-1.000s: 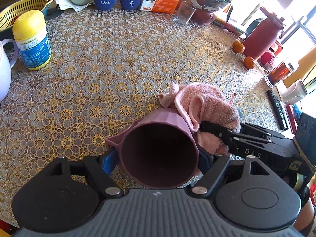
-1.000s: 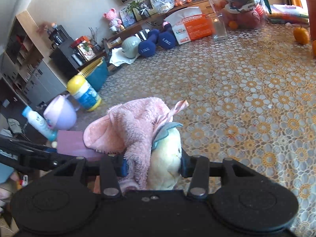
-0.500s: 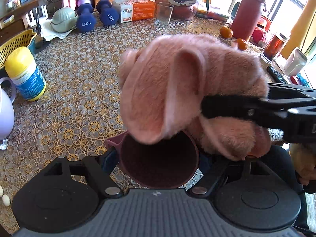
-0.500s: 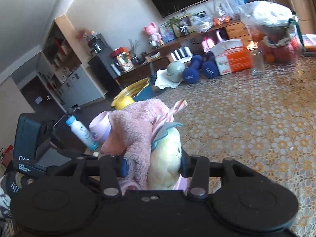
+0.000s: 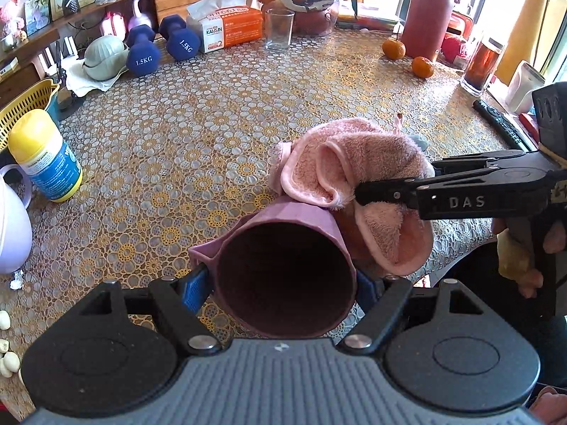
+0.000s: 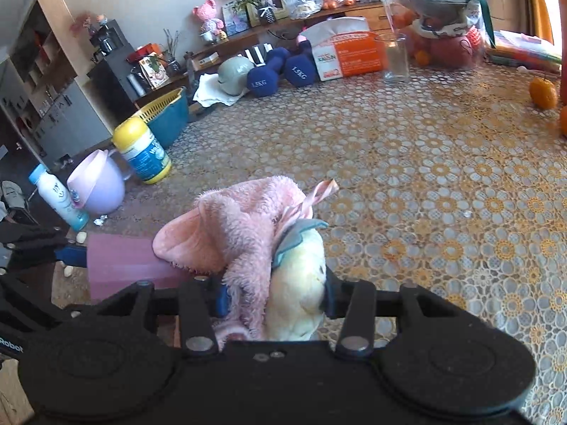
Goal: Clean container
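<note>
We saw the left gripper [image 5: 280, 283] clamped on the mauve cup [image 5: 283, 272] at lower centre of the left wrist frame, its blue pads pressed to both sides near the rim. The cup lay on its side in the grip, long axis running away from the camera, open mouth facing the lens and base pointing toward the table's middle. The right gripper [image 6: 273, 297] was closed on a bunched pink towel [image 6: 244, 233], which rested against the cup's outer wall at the upper right.

Only the left wrist view showed the dark inside of the cup; the right wrist view showed its flat side [image 6: 120, 265] at lower left and a pale yellow cloth [image 6: 301, 290] pinched beside the towel.

The table [image 5: 219, 117] wore a gold flowered lace cover. Blue dumbbells [image 5: 159, 47], a tissue box [image 5: 230, 24] and a glass [image 5: 280, 28] stood along the upper edge, a yellow-capped canister [image 5: 44, 156] at left.
</note>
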Demonstrator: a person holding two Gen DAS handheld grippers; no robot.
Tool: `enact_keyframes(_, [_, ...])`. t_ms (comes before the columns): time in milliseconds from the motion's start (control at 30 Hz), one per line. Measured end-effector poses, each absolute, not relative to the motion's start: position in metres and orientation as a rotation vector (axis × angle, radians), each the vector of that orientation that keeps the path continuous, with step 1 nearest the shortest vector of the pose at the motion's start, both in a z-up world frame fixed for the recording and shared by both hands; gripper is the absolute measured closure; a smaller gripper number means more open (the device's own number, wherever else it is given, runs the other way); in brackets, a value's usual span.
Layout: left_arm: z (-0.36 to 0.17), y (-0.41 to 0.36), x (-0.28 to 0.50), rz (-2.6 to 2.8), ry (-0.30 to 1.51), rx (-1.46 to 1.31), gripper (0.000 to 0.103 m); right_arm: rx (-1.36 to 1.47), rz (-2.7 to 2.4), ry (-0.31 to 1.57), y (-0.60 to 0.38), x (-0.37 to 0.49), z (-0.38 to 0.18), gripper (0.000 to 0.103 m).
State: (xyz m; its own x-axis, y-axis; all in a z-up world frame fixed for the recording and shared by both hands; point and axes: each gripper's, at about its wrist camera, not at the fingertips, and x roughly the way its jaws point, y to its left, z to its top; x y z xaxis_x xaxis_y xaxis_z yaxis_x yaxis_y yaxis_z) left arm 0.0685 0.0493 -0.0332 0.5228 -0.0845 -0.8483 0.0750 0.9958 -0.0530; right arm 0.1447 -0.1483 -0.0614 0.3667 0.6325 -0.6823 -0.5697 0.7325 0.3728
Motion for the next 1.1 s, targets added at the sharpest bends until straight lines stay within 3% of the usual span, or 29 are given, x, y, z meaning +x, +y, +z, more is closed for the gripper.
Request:
enact_keyframes(367, [-0.033, 0.049, 0.069, -0.100, 1.018, 0.004, 0.023, 0.169, 0.994, 0.804, -0.142, 0.116, -0.014, 0.058])
enact_keyframes(1100, [-0.032, 0.046, 0.074, -0.107, 1.033, 0.047, 0.023, 0.013, 0.764, 0.895, -0.141, 0.142, -0.071, 0.058])
